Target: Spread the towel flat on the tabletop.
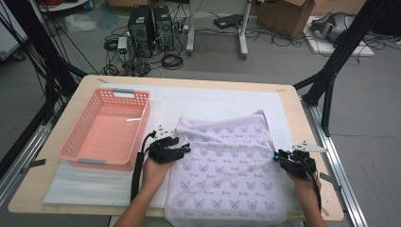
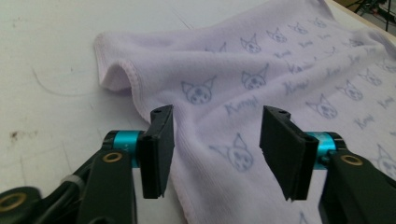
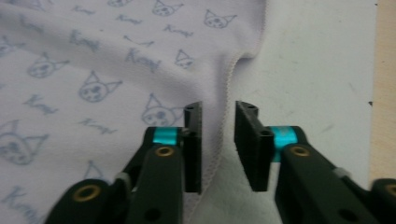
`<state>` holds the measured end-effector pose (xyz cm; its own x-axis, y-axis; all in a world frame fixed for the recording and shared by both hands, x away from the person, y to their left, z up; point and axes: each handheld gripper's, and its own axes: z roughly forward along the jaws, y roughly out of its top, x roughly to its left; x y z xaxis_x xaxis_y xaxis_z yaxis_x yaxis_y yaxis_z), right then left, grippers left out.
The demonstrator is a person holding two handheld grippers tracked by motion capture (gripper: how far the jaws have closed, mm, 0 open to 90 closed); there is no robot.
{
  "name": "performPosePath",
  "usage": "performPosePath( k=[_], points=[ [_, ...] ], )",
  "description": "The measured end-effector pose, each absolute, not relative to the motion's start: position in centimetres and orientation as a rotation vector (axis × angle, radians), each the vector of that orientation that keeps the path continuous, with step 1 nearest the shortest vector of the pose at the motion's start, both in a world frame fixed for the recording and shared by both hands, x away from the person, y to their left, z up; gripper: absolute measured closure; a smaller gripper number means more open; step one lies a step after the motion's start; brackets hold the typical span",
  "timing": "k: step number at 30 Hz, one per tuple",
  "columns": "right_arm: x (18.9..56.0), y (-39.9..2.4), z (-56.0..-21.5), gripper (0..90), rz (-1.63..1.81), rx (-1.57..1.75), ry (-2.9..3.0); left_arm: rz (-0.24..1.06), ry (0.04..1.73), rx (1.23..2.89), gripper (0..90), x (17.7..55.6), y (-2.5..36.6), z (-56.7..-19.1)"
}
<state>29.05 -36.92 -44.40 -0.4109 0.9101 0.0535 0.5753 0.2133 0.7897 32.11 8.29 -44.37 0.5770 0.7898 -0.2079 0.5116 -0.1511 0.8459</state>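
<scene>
Lilac terry cloth, printed with small cat faces, is being shown as a towel (image 1: pixel 227 165) spread on the white mat (image 1: pixel 198 101) of the table (image 1: pixel 85 85), to the right of a pink basket (image 1: pixel 106 130). The left gripper (image 2: pixel 215 140) is being held at the towel's left hem, jaws standing wide apart with nothing pinched. The right gripper (image 3: pixel 217 140) is being held at the right hem, jaws parted narrowly, the edge lying between them unclamped.

Open left tool (image 2: pixel 215 144) straddles the towel (image 2: pixel 280 70) edge.
</scene>
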Motion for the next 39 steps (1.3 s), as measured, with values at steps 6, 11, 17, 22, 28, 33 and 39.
performPosePath(
  k=[6, 11, 17, 22, 28, 33, 39],
  points=[
    [27.7, -37.3, -43.9, 59.4, 1.081, 1.364, 2.083, 0.303, 1.071, 1.808, 42.6, 30.0, 9.7, -44.9],
    [26.1, -37.4, -43.8, 58.5, 1.11, 1.365, 2.103, 0.277, 1.067, 1.82, 43.3, 27.4, 10.8, -45.1],
    [23.7, -37.5, -44.0, 57.4, 1.112, 1.352, 2.138, 0.245, 1.072, 1.828, 44.7, 24.7, 11.3, -45.3],
    [21.5, -37.4, -44.3, 55.4, 1.115, 1.345, 2.173, 0.158, 1.083, 1.827, 44.5, 23.1, 11.0, -45.7],
    [19.1, -37.0, -44.9, 61.9, 1.041, 1.311, 2.199, 0.349, 1.069, 1.881, 68.3, 21.0, 9.8, -45.9],
    [18.6, -37.1, -44.8, 85.0, 1.078, 1.322, 2.231, 0.304, 1.131, 1.874, 87.3, 19.7, 11.2, -45.6],
    [18.7, -36.8, -44.7, 85.8, 1.105, 1.338, 2.262, 0.295, 1.134, 1.855, 87.0, 17.7, 13.1, -45.8]
  ],
)
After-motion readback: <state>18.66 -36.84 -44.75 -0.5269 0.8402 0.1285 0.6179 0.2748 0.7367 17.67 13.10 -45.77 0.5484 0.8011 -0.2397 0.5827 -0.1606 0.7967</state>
